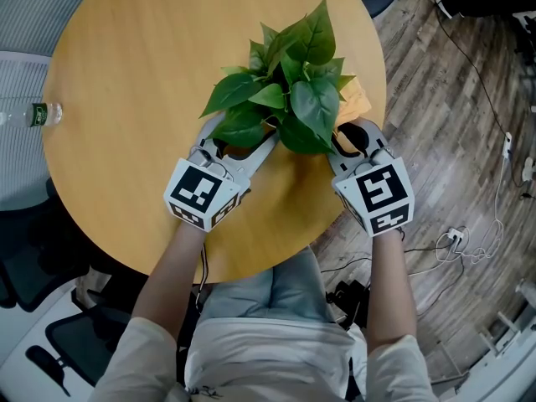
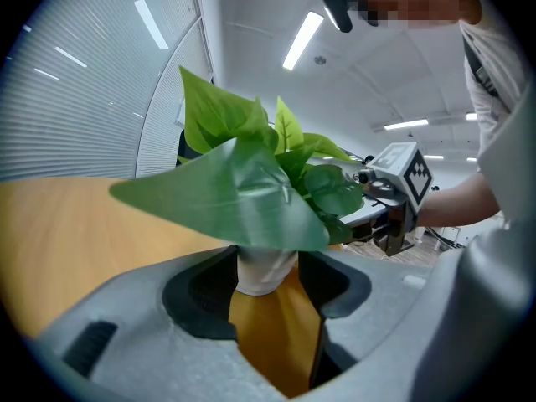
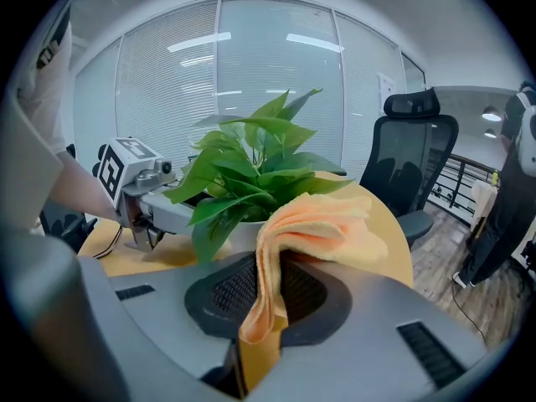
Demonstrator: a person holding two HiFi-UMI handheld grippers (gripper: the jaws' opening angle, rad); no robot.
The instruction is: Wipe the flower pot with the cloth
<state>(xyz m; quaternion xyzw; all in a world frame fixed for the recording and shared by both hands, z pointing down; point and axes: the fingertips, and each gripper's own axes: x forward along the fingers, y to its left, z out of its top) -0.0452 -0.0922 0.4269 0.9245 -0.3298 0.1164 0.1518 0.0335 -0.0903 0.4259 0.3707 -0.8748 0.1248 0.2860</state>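
On the round light-wood table (image 1: 142, 99), toward its right side, stands the white flower pot (image 2: 264, 270), which carries a green leafy plant (image 1: 289, 90) whose broad leaves hide the pot from the head view. The left gripper (image 1: 239, 145) reaches in under the foliage from the person's side. In the left gripper view its two jaws sit partly spread, with the pot clasped between their dark pads. Just to the right of the plant, the right gripper (image 1: 356, 136) has its jaws pressed together on a soft peach-orange cloth (image 3: 310, 233). One fold hangs down between the pads, and the rest is bunched up in front of them, lying against the leaves and the pot's side. Well apart, beyond the table's left edge, lies a clear plastic bottle (image 1: 29, 114) with a green label. A black office chair (image 3: 414, 153) stands behind the table.
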